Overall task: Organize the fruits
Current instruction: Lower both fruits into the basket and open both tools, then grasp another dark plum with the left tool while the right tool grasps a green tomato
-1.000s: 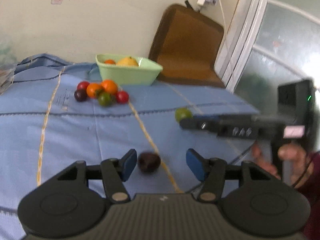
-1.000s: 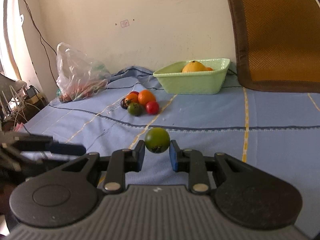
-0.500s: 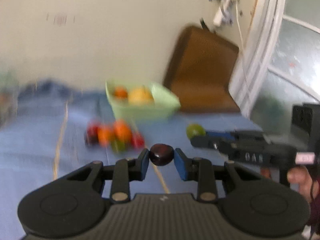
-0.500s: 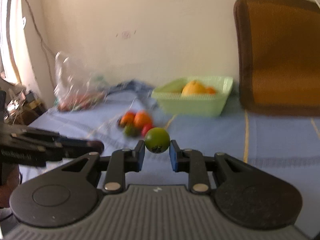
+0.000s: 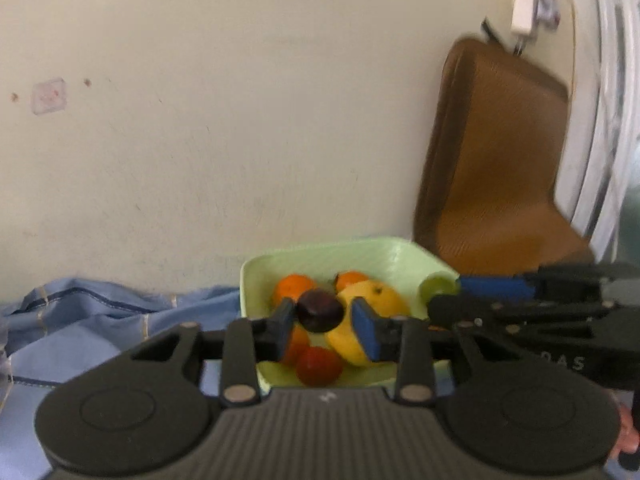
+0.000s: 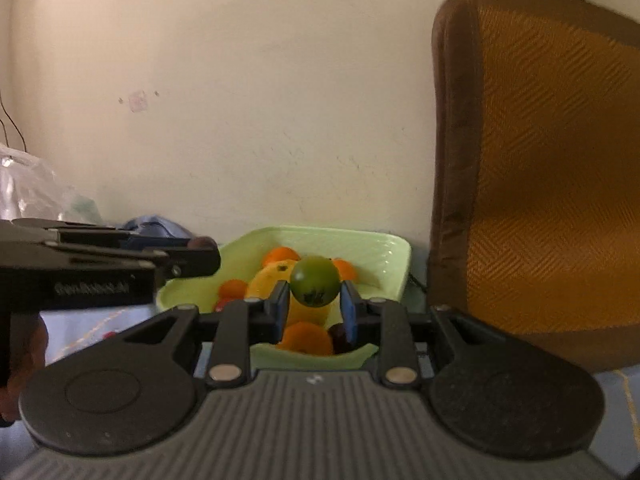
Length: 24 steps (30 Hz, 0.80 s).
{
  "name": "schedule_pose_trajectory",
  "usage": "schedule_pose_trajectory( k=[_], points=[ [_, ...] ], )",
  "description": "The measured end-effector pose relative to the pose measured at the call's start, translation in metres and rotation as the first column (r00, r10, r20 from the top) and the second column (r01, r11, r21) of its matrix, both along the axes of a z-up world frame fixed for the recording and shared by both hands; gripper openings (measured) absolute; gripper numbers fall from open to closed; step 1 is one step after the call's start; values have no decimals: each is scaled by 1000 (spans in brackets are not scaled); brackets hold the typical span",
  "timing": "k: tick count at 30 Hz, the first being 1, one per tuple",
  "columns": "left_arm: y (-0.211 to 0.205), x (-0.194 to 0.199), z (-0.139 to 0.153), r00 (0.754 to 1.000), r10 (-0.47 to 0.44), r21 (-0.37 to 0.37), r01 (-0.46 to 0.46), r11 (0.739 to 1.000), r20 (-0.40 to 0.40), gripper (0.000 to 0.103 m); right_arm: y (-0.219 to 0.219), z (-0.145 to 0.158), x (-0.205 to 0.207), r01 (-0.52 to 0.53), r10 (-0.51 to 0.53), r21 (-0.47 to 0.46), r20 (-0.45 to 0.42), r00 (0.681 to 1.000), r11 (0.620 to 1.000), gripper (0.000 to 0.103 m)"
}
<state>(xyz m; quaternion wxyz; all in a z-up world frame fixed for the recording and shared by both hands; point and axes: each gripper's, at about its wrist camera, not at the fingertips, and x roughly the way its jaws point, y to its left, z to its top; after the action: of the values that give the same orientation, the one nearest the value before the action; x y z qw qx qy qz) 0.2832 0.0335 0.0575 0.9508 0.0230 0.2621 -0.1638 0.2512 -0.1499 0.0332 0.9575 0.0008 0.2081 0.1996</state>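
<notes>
Left wrist view: my left tool [image 5: 322, 326] is closed on a dark plum [image 5: 320, 311], pinched between the blue pads over the near half of the green bowl [image 5: 372, 252]. The bowl already holds oranges, a yellow fruit [image 5: 370, 300] and a red tomato [image 5: 319, 366]. My right tool [image 5: 444, 294] reaches in from the right with its green fruit [image 5: 436, 285] at the bowl's right rim.

To release well, I lower the plum close to the pile before parting the pads, and aim for the gap left of the yellow fruit so it settles and does not bounce out.

Right wrist view: my right tool is clamped on the green fruit, which sits high between the pads, above the bowl's middle. The left tool crosses at the left. I judge that the tools should release one at a time, well apart, to avoid a collision.
</notes>
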Motion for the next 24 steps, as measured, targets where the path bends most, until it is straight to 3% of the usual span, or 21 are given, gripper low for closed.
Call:
schedule_pose_trajectory(
  k=[1, 2, 7, 12, 16, 24],
  points=[
    [-1, 1, -1, 1000, 2, 5, -2, 1000, 2, 46, 0, -1, 3, -1, 1, -2, 2, 1000, 1000, 50],
    [-1, 1, -1, 1000, 5, 3, -5, 1000, 10, 47, 0, -2, 4, 11, -11, 0, 19, 1000, 1000, 56],
    [31, -16, 20, 999, 46, -130, -45, 990, 8, 47, -1, 7, -15, 9, -11, 24, 79, 997, 1000, 56],
    [89, -57, 27, 993, 110, -298, -120, 947, -50, 46, 3, 9, -53, -119, 116, 58, 44, 992, 991, 54],
    [107, -91, 9, 987, 111, -330, -144, 933, -115, 44, 22, -2, -72, -229, 231, 47, -48, 972, 972, 43],
    [134, -117, -20, 972, 112, -435, -194, 880, -207, 44, 50, -10, -66, -266, 275, 79, -127, 953, 961, 43]
  ],
)
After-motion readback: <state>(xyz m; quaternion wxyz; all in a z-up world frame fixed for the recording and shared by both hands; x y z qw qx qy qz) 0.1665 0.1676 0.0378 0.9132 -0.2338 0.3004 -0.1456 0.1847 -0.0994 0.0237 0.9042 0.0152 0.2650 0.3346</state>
